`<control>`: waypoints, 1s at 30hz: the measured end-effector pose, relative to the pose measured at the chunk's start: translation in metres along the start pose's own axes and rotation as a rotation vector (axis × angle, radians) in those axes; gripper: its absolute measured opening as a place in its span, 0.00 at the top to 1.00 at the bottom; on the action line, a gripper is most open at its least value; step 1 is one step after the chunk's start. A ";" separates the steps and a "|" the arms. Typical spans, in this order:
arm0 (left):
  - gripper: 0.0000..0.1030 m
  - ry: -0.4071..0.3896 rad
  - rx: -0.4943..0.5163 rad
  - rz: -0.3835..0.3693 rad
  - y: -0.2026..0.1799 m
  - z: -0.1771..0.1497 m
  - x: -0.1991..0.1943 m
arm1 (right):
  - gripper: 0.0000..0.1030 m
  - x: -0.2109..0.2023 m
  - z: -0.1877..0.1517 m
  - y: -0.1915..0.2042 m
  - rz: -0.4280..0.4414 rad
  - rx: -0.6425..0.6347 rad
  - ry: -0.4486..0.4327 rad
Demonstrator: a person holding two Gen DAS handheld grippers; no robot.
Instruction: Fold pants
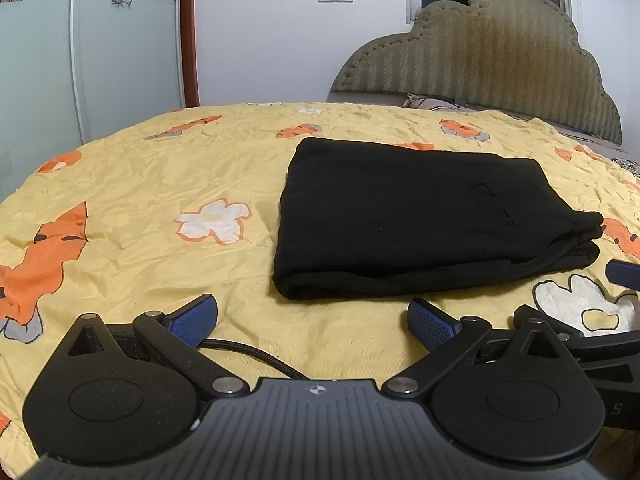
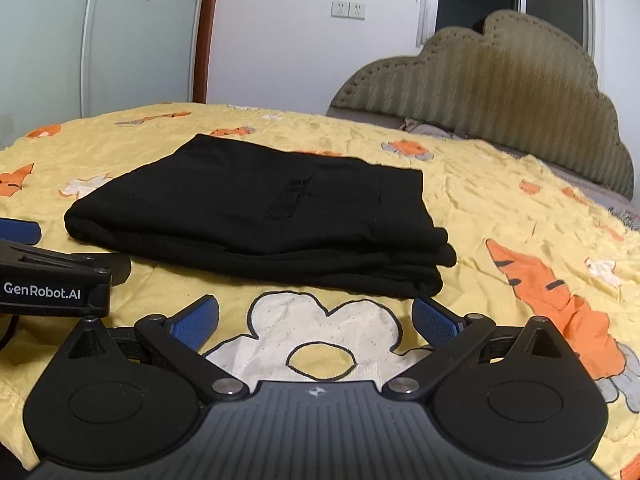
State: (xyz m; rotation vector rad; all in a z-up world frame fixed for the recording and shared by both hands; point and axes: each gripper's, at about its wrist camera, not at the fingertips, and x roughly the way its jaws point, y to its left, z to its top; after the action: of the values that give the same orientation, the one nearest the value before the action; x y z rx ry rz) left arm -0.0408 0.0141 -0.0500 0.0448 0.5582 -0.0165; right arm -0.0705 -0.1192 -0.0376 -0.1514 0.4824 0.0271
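Both my left gripper (image 1: 312, 320) and right gripper (image 2: 314, 320) gape empty near the folded black pants (image 1: 416, 220), soft, limp cloth I'd pinch at the near edge.

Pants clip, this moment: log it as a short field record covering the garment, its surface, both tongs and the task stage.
garment: black pants, folded into a compact stacked rectangle
surface: yellow bedspread with orange and white print
left tongs: open, empty, short of the pants' near edge
right tongs: open, empty, over a white flower print
contact: neither tongs touches the pants
background: padded headboard, wall sockets
task stage: fold looks complete
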 end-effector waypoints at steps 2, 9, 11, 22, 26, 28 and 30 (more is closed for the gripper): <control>0.01 -0.001 0.008 -0.002 -0.001 0.000 0.000 | 0.00 -0.002 -0.001 0.003 -0.014 -0.020 -0.015; 0.01 0.000 -0.001 -0.013 0.000 0.000 0.000 | 0.00 -0.002 0.000 -0.002 0.010 0.011 -0.014; 0.01 0.000 0.003 -0.013 0.000 0.000 0.000 | 0.00 -0.001 0.001 -0.006 0.022 0.040 -0.012; 0.01 -0.010 0.015 -0.025 -0.001 -0.002 -0.002 | 0.00 -0.004 -0.001 -0.008 0.016 0.061 -0.024; 0.01 -0.012 0.019 -0.024 -0.002 -0.002 -0.002 | 0.00 -0.004 -0.001 -0.008 0.016 0.062 -0.032; 0.01 -0.013 0.019 -0.024 -0.002 -0.002 -0.002 | 0.00 -0.005 -0.001 -0.008 0.013 0.058 -0.036; 0.01 -0.012 0.018 -0.025 -0.002 -0.002 -0.002 | 0.00 -0.005 -0.001 -0.007 0.012 0.055 -0.039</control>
State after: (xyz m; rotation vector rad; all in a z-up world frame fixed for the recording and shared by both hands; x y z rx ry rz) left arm -0.0439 0.0121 -0.0504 0.0554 0.5463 -0.0463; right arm -0.0752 -0.1260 -0.0356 -0.0943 0.4444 0.0283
